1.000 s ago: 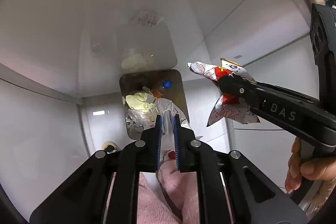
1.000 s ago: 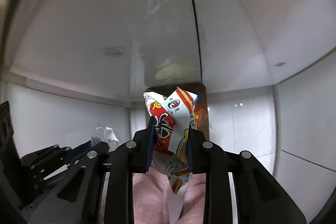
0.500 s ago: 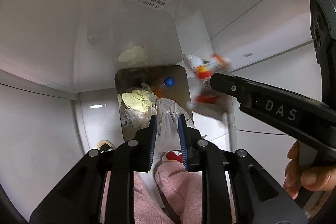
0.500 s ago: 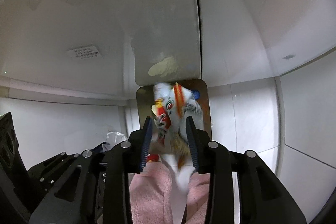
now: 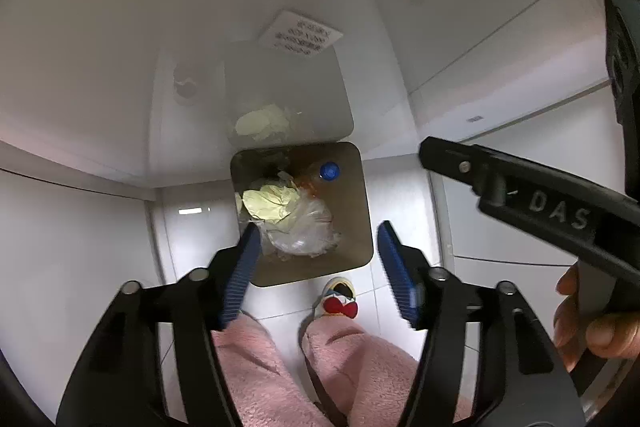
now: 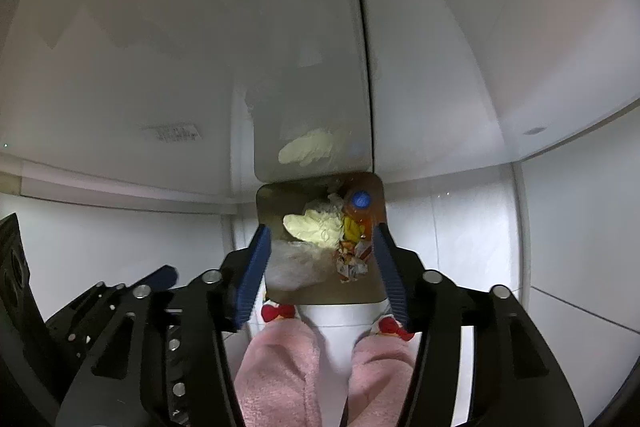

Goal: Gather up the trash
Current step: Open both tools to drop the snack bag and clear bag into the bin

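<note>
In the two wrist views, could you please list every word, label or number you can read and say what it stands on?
"DAS": pale raised letters on the side of the right gripper, seen in the left wrist view.
White sticker on the wall above the trash bin: several printed lines, too small and skewed to read.
Crumpled snack wrapper in the bin: print too blurred to read.

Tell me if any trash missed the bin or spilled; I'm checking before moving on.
Nothing stands out. The snack wrapper, clear plastic and yellow paper all lie inside the bin; no litter shows on the visible floor around it.
</note>
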Demonstrator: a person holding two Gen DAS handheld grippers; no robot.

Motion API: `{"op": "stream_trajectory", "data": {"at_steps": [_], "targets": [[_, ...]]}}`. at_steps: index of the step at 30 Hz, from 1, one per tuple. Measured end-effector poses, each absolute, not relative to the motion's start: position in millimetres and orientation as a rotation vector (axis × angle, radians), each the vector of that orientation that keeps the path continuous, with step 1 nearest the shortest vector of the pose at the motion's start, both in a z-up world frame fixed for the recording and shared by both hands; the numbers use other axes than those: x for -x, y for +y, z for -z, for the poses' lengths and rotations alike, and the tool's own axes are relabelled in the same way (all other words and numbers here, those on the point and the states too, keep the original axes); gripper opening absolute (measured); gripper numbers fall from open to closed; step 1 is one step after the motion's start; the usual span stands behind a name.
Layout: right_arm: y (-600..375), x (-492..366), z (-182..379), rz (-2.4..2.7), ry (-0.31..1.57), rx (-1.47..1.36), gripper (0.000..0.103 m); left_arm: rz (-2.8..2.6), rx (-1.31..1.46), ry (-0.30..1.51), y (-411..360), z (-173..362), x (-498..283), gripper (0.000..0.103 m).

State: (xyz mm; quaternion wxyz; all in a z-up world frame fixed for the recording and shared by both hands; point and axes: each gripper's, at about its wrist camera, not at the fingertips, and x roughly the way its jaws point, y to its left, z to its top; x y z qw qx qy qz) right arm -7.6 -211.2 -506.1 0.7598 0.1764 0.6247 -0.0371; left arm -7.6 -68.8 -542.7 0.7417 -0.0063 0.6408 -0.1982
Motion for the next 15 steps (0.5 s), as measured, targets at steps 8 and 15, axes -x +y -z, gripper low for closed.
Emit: {"op": "stream_trajectory", "data": {"at_steps": [8,15], "targets": [[-227,14,471,0.088,1.307,-0.403,0.074,0.422,0.013,1.353,-63,506,10,0.075],[-232,26,418,0.059,1.242,-0.36,0.096,0.403,0.012,1.257,-56,440,20,0.095]]}}
